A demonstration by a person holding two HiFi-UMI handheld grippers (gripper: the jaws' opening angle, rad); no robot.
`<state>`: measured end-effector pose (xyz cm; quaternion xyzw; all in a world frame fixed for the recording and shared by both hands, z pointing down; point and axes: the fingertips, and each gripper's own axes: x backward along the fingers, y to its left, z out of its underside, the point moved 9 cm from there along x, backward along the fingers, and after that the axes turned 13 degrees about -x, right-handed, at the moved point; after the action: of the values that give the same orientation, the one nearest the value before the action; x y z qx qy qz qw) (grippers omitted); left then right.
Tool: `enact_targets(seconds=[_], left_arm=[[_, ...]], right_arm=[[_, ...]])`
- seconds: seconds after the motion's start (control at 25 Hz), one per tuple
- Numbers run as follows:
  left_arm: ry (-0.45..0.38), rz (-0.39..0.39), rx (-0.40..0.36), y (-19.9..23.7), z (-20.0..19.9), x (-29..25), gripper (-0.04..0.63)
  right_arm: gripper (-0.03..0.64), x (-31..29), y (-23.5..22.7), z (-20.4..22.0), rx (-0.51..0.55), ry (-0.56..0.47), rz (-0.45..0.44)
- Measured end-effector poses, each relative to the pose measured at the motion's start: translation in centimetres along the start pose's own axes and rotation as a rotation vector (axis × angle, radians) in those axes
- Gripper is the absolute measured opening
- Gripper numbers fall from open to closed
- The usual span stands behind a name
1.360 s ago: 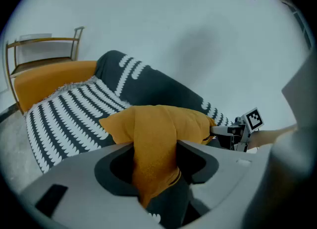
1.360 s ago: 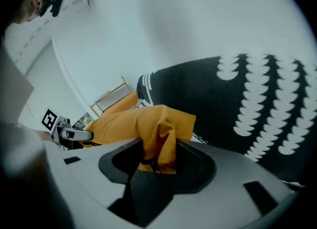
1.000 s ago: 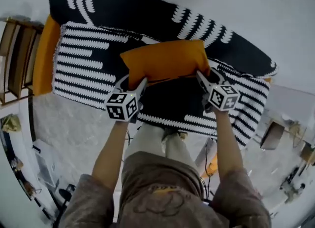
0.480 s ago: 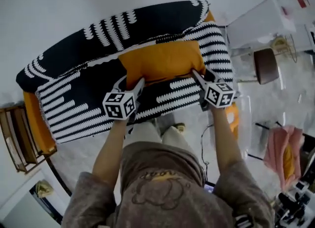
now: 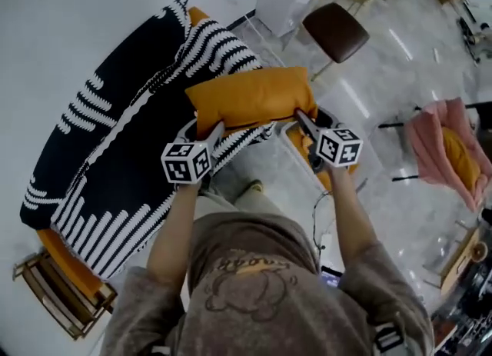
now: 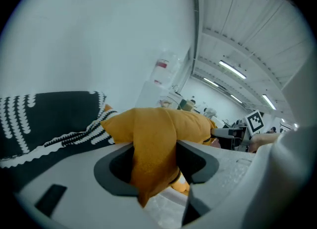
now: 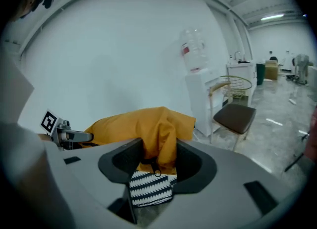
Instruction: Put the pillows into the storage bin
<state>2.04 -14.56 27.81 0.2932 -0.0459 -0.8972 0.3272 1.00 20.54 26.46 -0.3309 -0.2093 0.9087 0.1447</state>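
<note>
An orange pillow (image 5: 252, 97) hangs in the air between my two grippers, off the sofa. My left gripper (image 5: 209, 131) is shut on the pillow's left end (image 6: 153, 149), with fabric bunched between the jaws. At the other end my right gripper (image 5: 302, 120) is shut on the right corner (image 7: 159, 144), where a zipper pull dangles. Across the pillow, each gripper view shows the other gripper's marker cube. No storage bin is recognisable in any view.
A sofa with a black-and-white striped throw (image 5: 115, 162) lies to the left, on an orange frame. A brown-seated chair (image 5: 334, 30) and a white water dispenser (image 7: 198, 82) stand ahead. A pink cloth over an orange cushion (image 5: 450, 154) sits at right on the marble floor.
The person has turned to the right with the pillow held in both grippers. The sofa has swung from under the pillow to the left; the chair and pink cloth have come into view.
</note>
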Motion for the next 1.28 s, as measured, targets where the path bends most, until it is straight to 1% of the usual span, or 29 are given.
enact_targets(seconds=[0.2, 0.36, 0.52, 0.68, 0.8, 0.92, 1.08, 1.28], left_arm=[[0.028, 0.152, -0.108, -9.6, -3.2, -7.7, 0.224], [0.055, 0.275, -0.183, -16.3, -4.8, -13.6, 0.224], [0.108, 0.430, -0.281, -22.8, -6.1, -19.9, 0.224], [0.162, 0.557, -0.344, -29.3, -6.6, -26.5, 0.224], [0.217, 0.670, -0.410, -34.6, -6.7, -31.1, 0.225], [0.285, 0.779, -0.463, -38.6, -6.1, -35.2, 0.225], [0.337, 0.862, -0.511, -42.8, -5.2, -39.5, 0.227], [0.411, 0.918, -0.565, -47.1, -2.7, -43.0, 0.227]], right_arm=[[0.190, 9.4, -9.1, -0.8, -0.091, -0.098, 0.121], [0.190, 15.8, -15.0, -0.6, -0.156, -0.176, 0.219], [0.192, 21.9, -19.8, 1.4, -0.261, -0.267, 0.346], [0.192, 26.7, -24.7, 2.2, -0.341, -0.335, 0.453], [0.192, 30.3, -27.8, 4.4, -0.444, -0.373, 0.552], [0.193, 32.6, -29.9, 6.7, -0.539, -0.409, 0.652], [0.195, 34.4, -32.4, 8.4, -0.605, -0.457, 0.732], [0.195, 35.9, -34.9, 11.9, -0.701, -0.485, 0.788]])
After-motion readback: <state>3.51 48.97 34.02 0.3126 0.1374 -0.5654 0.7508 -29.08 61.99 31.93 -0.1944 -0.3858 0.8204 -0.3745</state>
